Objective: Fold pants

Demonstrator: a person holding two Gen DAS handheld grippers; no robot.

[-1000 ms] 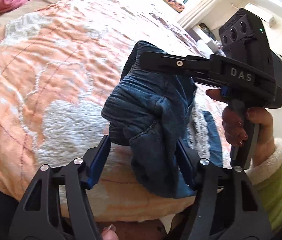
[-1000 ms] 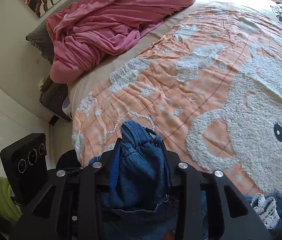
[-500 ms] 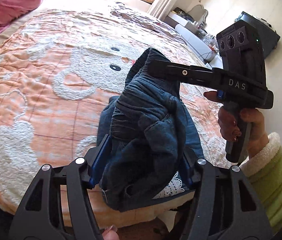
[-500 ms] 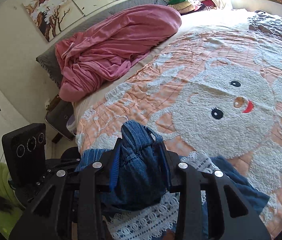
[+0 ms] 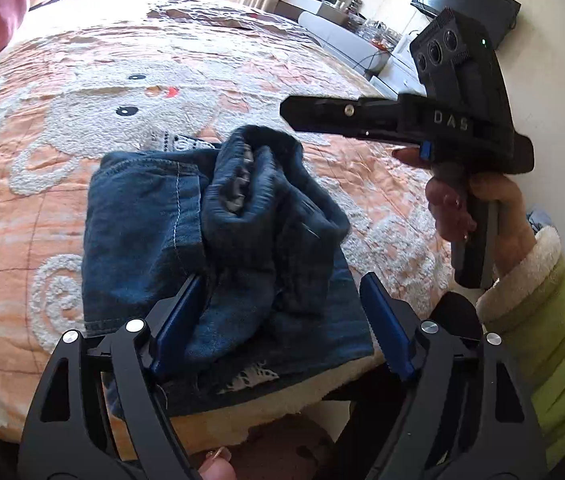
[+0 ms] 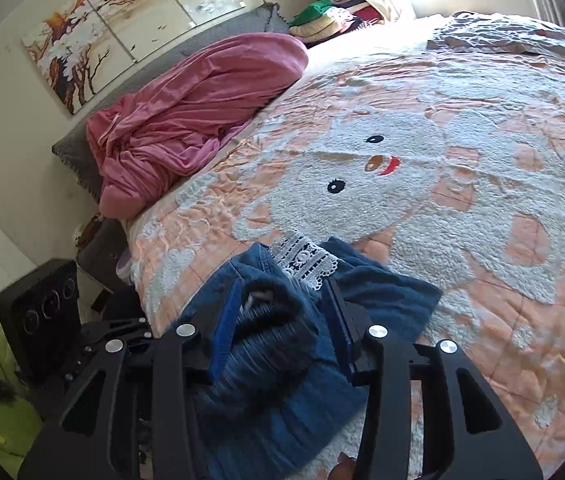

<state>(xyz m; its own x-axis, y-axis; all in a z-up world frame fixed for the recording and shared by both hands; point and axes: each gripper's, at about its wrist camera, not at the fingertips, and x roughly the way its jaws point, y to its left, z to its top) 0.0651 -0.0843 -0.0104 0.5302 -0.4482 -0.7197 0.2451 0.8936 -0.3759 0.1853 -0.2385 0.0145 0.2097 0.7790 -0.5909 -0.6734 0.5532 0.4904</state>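
Now both grippers' fingers stand spread, the pants lying loose between them.

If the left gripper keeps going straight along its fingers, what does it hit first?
Most likely the bunched denim of the pants, which lies directly between the left gripper's open fingers. Behind that comes the bedspread; depth is hard to judge.

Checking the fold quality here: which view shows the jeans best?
The left wrist view: the jeans lie on the bedspread with the flat folded part and bunched top both visible. In the right wrist view, the right hand-held gripper covers much of them.
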